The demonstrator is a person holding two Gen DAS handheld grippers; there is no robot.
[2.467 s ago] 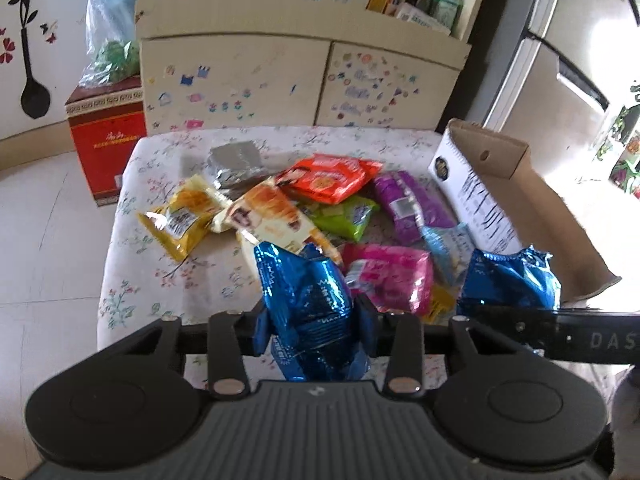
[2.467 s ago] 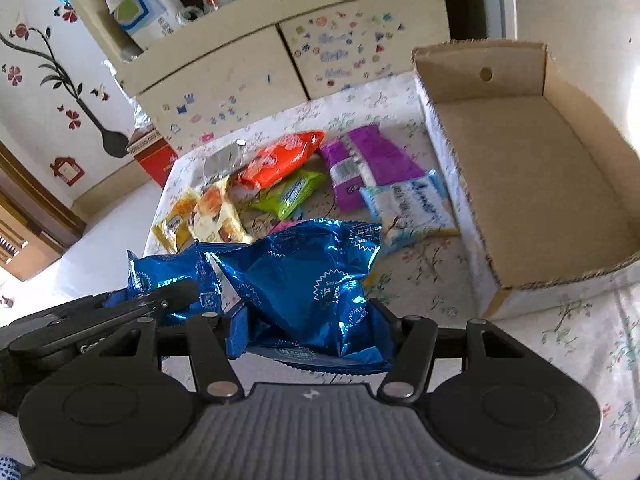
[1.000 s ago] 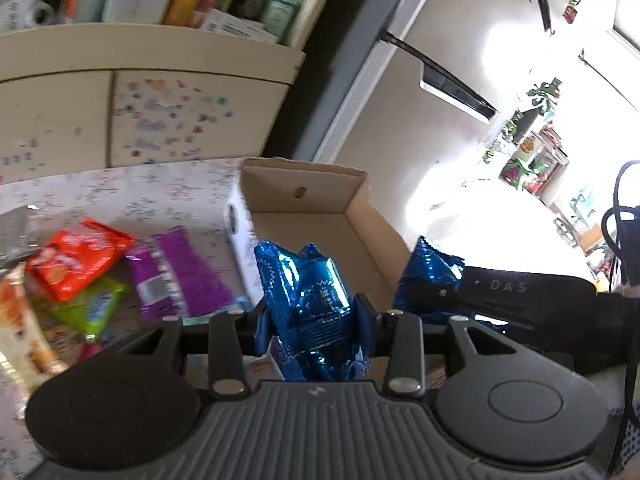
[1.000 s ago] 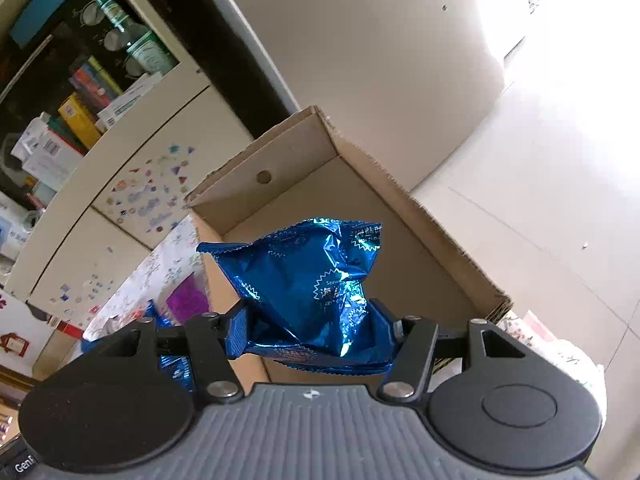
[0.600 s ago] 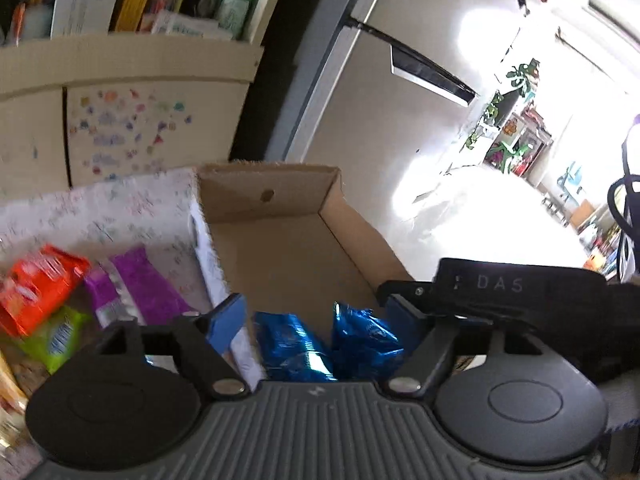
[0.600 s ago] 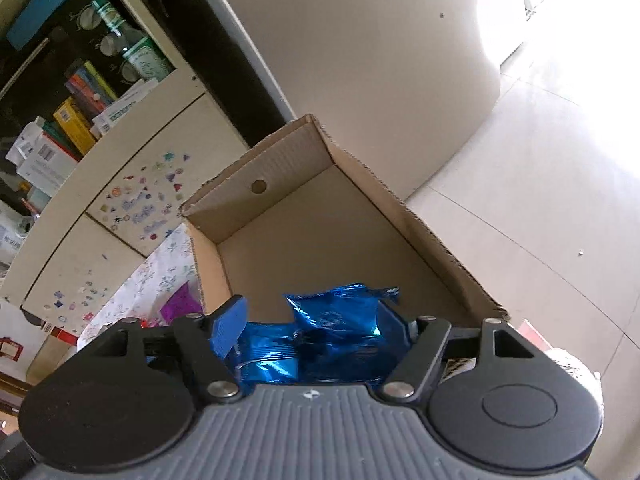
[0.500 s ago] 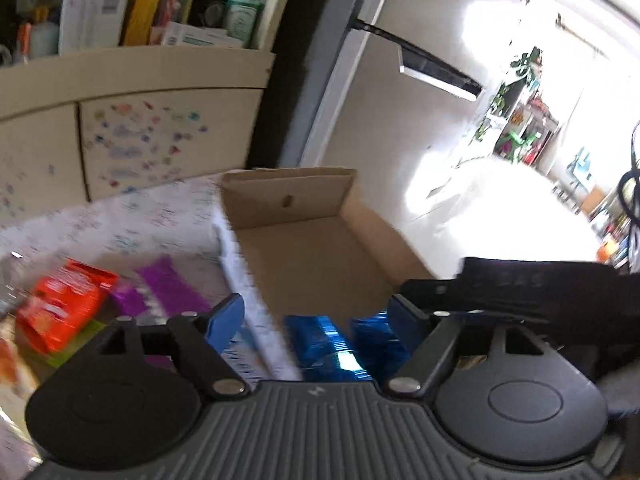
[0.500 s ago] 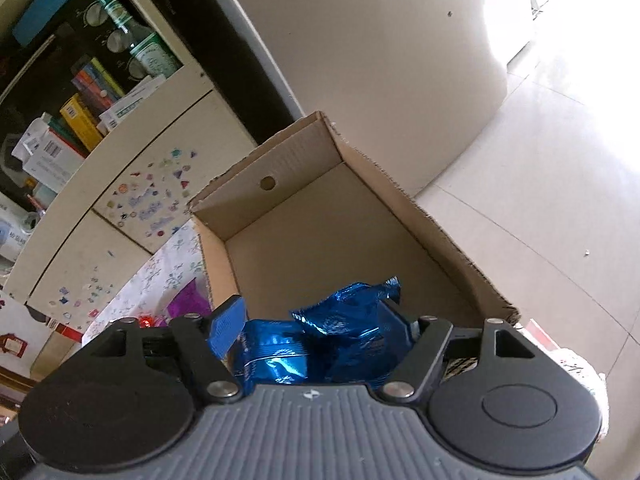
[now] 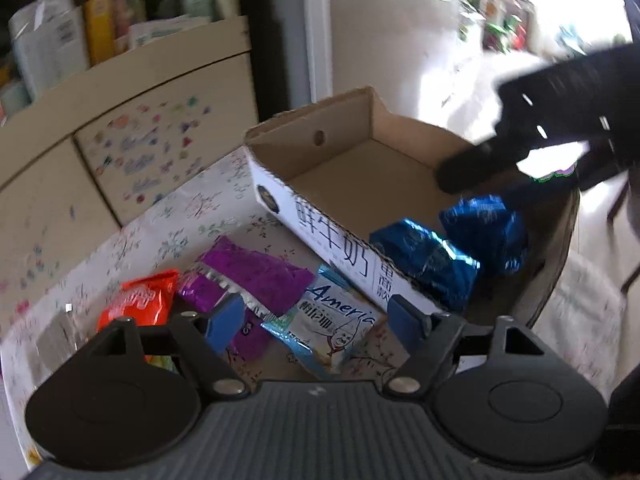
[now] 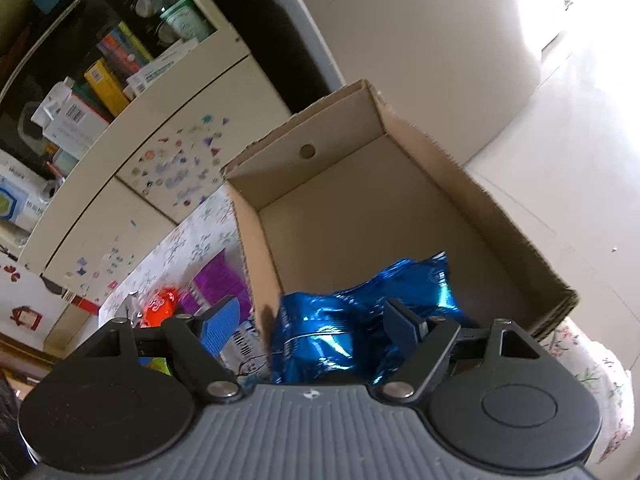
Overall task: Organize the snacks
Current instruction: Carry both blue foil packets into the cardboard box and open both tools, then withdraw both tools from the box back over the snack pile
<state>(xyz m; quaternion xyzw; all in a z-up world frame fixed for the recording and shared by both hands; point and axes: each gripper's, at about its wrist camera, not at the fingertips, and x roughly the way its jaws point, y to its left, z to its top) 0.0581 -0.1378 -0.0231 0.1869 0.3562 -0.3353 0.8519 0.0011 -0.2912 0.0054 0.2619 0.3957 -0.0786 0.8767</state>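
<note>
Your left claw (image 9: 316,320) is open wide with nothing in it. Your right claw (image 10: 312,320) has just been opening; its pads do not squeeze anything. Both blue snack bags (image 9: 424,264) lie just past your claws, side by side in the near end of the cardboard box (image 9: 320,208).

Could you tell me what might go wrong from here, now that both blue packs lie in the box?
1. The blue packs sit at the near end of the box, close under the open right gripper; pulling back low might snag one.
2. The left gripper hangs open over the purple pack and white pack, which overlap; a careless pinch may take both.
</note>
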